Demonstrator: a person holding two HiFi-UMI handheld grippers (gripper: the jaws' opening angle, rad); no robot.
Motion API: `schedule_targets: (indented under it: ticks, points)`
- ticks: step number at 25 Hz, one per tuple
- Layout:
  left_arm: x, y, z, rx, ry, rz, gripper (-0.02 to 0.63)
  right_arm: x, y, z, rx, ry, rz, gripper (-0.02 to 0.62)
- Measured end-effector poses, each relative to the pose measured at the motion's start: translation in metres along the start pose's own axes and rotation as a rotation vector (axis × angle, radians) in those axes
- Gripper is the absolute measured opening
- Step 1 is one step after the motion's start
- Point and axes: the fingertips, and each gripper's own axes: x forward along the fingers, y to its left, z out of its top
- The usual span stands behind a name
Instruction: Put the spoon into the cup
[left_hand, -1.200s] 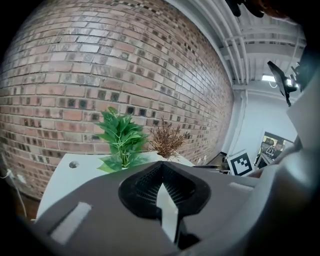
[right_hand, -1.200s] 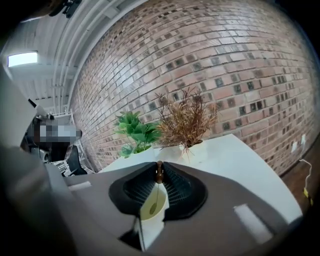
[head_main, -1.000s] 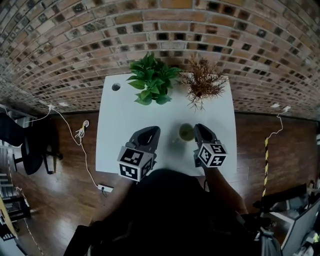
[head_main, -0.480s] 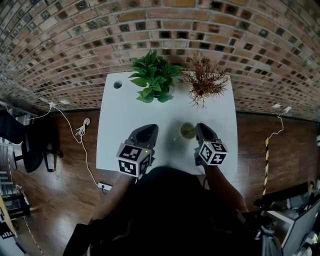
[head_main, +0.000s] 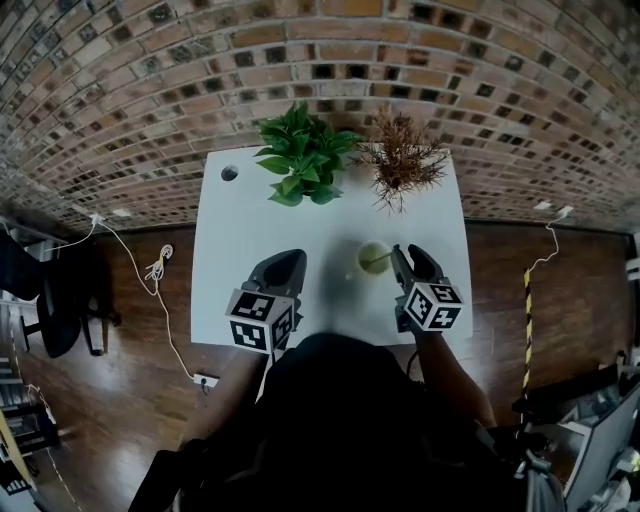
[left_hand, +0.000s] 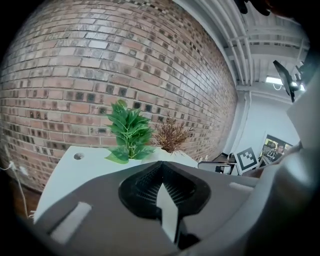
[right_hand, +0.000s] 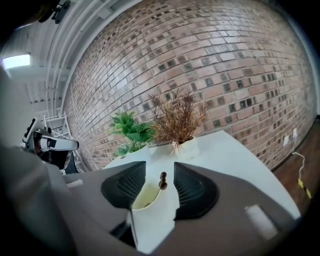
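Spoon (right_hand: 162, 181) stands in the pale cup (head_main: 371, 262) on the white tabletop (head_main: 240, 230). Its dark knobbed end leans up between the jaws of the right hand-held gripper (head_main: 405, 256), which are opening wide, pads clear of it. This looks like the release. Next, that gripper should back away without knocking the handle. The left hand-held gripper (head_main: 288, 262) is closed and empty.

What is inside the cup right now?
The spoon stands in the cup, its dark handle end poking above the rim. Its bowl end and the cup's bottom are hidden by the cup wall.
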Motion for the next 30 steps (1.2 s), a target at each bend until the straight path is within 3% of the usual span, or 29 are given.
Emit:
schedule_targets:
  ticks: [4,9,12,15,17,23,30]
  points:
    - [-0.013,0.004,0.008,-0.027,-0.045,-0.017,0.002,-0.031,0.007,0.035,-0.046,-0.084,-0.043,0.178]
    - [-0.020,0.013,-0.006,0.062,-0.048,-0.018,0.002,-0.070,0.038,0.070,-0.087,-0.142,-0.033,0.139]
    - [-0.019,0.010,-0.013,0.038,-0.057,-0.068,0.002,-0.093,0.052,0.081,-0.115,-0.138,-0.058,0.093]
    - [-0.023,-0.005,-0.013,-0.017,-0.094,-0.157,0.002,-0.114,0.059,0.083,-0.132,-0.122,-0.088,0.006]
    - [-0.027,-0.017,-0.016,-0.020,-0.088,-0.190,0.002,-0.130,0.062,0.080,-0.128,-0.127,-0.091,0.006]
    - [-0.053,-0.057,-0.007,0.018,-0.115,-0.175,0.002,-0.160,0.063,0.070,-0.141,-0.118,-0.048,0.006]
    - [-0.094,-0.133,-0.014,0.050,-0.142,-0.123,0.002,-0.218,0.050,0.069,-0.206,-0.124,0.033,0.006]
